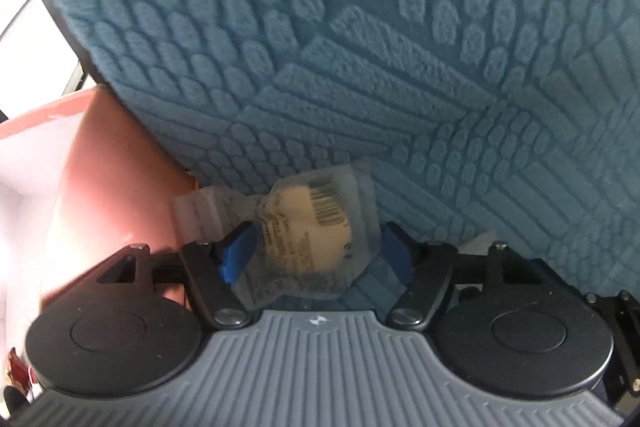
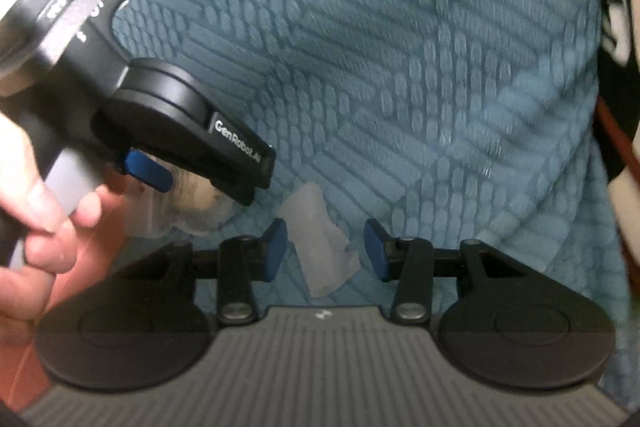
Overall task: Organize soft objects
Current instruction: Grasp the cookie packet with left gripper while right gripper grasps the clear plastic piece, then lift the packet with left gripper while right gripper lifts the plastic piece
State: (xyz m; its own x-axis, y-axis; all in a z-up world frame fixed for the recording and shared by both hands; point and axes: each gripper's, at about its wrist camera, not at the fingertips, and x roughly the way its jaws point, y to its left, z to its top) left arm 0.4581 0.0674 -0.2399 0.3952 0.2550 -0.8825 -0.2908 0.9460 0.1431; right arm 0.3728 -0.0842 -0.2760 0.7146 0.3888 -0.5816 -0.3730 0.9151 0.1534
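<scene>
My left gripper (image 1: 316, 259), fingers spread around the packet (image 1: 304, 227) at lower centre, may drop it; right gripper (image 2: 326, 251) fingers spread astride a wrapper (image 2: 320, 247), gripping nothing.

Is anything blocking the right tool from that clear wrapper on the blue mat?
Nothing visible. The wrapper lies on the mat between the right tool's open pads; the left tool is off to the side with its own packet.
</scene>
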